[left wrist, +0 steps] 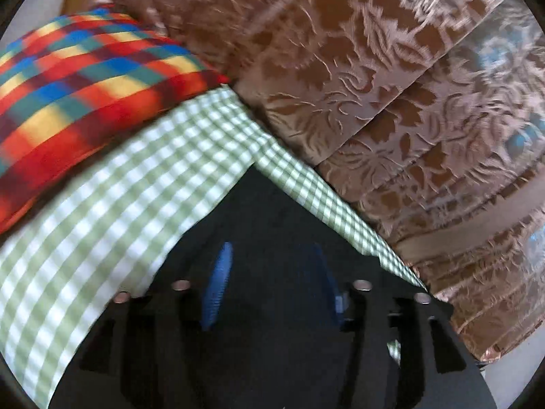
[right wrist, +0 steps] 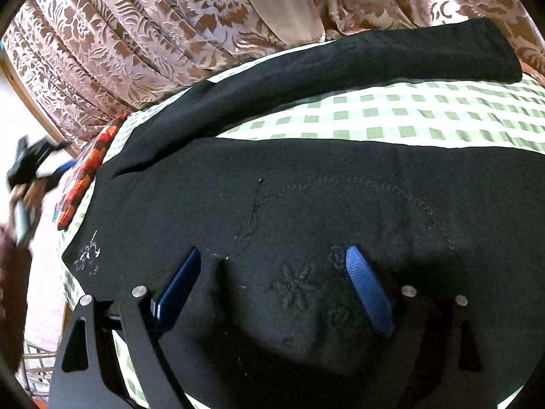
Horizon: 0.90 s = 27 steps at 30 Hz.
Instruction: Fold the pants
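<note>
Pants point(right wrist: 306, 187) spread flat on bed point(right wrist: 408, 112), fold not begun; right claw point(right wrist: 272, 286) and left claw point(left wrist: 272, 279) gape empty over pants; next pinch an edge.

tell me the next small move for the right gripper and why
Probably close the right gripper on the black pants. Its jaws stand open over the embroidered near part, the two legs lie apart on the checked sheet, and nothing is lifted for a fold yet.
</note>
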Available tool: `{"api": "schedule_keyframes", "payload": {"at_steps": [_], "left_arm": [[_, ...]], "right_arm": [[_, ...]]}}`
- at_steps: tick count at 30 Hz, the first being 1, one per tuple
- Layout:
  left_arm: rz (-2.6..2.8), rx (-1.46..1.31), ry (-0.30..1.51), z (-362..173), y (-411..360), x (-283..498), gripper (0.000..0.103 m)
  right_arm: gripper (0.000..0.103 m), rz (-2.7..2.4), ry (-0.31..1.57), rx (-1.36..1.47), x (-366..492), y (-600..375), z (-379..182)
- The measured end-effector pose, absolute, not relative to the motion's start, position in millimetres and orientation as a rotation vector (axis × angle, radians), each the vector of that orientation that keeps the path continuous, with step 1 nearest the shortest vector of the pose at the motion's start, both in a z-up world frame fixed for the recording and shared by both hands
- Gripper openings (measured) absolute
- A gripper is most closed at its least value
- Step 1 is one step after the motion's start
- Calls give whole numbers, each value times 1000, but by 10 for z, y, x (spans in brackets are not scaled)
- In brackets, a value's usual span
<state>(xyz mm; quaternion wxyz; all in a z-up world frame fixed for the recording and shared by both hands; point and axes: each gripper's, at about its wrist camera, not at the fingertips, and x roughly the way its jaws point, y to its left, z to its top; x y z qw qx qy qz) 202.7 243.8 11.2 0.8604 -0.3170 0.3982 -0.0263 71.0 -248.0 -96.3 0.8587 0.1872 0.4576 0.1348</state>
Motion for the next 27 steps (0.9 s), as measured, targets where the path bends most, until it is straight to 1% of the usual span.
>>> {"api": "schedule_keyframes", "payload": {"at_steps": [3, 6, 10, 12, 13, 14, 15, 16, 17, 19, 22, 27], "left_arm": [[-48, -705, 908, -55, 2371, 2678, 53], [19, -686, 977, -276, 2362, 3233, 53], [102, -657, 1052, -550, 2361, 3630, 53], [176, -572, 1124, -729, 2326, 3794, 53], [193, -544, 1140, -771, 2308, 3829, 49], [216, -486, 1154, -820, 2262, 3858, 41], [208, -435, 1142, -814, 2205, 3866, 23], [184, -385, 1119, -777, 2129, 3852, 15], [178, -354, 1098, -731, 2060, 3828, 10], [156, -308, 1029, -580, 1963, 3727, 9], [47, -342, 875, -179, 1899, 3382, 9], [-261, -327, 623, 514, 1669, 2414, 8]], "right_arm": [[88, 289, 966, 420, 724, -2496, -974], [90, 290, 969, 453, 731, -2519, -983], [92, 291, 975, 467, 742, -2513, -978], [92, 286, 977, 489, 747, -2528, -978], [92, 284, 979, 503, 754, -2539, -979], [93, 283, 980, 509, 762, -2542, -980], [93, 282, 981, 513, 768, -2544, -979], [93, 281, 982, 512, 770, -2545, -979], [93, 279, 982, 507, 769, -2539, -978], [93, 276, 982, 494, 763, -2524, -971], [93, 269, 981, 486, 757, -2509, -964], [91, 262, 989, 479, 761, -2511, -922]]}}
